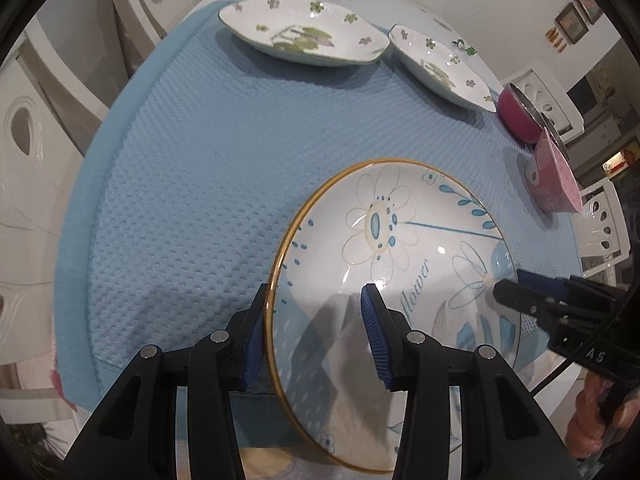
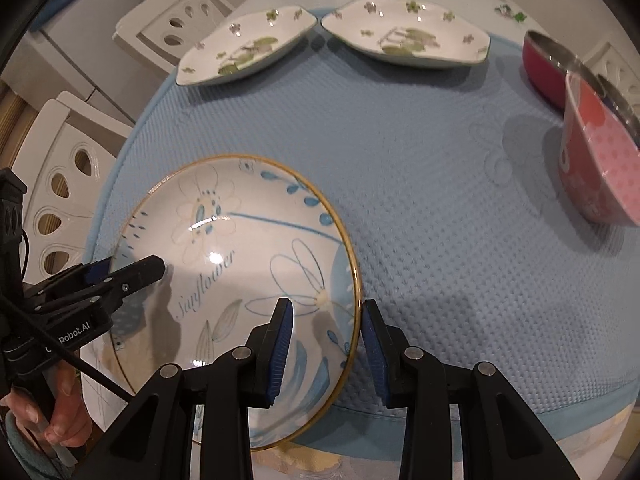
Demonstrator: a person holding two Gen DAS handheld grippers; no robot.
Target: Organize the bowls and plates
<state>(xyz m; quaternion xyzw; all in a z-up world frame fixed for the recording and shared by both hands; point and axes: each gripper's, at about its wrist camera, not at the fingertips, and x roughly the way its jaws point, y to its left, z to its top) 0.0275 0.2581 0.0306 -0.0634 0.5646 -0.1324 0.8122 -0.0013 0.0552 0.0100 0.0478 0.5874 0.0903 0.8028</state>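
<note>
A round white sunflower plate (image 1: 400, 240) (image 2: 240, 240) with a gold rim lies over the front edge of the blue mat (image 1: 200, 180) (image 2: 440, 200). My left gripper (image 1: 316, 308) straddles its left rim, one pad outside and one inside, shut on it. My right gripper (image 2: 326, 320) clamps the opposite rim the same way. Each gripper shows in the other's view: the right gripper (image 1: 510, 284) at the plate's right edge, the left gripper (image 2: 132, 268) at its left edge. Two oblong floral dishes (image 1: 304, 36) (image 1: 436, 64) sit side by side at the back.
A magenta metal-lined bowl (image 2: 552, 68) and a pink dotted bowl (image 2: 600, 168) stand at the mat's right edge, close together. White chairs (image 2: 68, 184) ring the table. A person's hand (image 2: 60, 412) grips the left handle. Open mat lies between the plate and the dishes.
</note>
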